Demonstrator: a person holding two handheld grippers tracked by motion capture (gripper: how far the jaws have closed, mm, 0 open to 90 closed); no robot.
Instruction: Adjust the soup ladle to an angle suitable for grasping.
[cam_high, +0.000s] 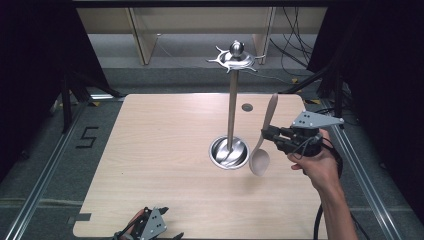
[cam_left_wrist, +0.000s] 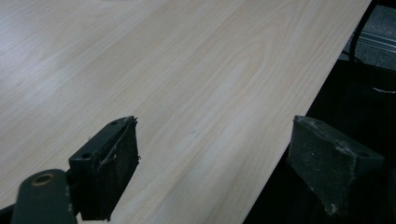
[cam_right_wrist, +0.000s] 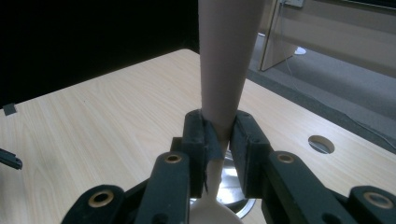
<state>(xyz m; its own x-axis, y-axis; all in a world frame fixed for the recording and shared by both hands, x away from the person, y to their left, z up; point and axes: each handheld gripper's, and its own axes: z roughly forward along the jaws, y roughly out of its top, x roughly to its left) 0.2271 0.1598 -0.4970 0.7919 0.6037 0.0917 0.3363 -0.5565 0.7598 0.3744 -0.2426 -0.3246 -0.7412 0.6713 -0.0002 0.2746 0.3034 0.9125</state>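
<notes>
Right gripper (cam_high: 268, 136) clamped on wooden spoon (cam_high: 263, 140) mid-handle, bowl hanging down beside the metal stand (cam_high: 230, 100). Left gripper (cam_left_wrist: 210, 172) jaws apart over table (cam_left_wrist: 187, 84) edge.

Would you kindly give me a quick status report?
Right gripper shut on wooden spoon, bowl down, beside metal stand. Left gripper open, idle at table edge.
</notes>
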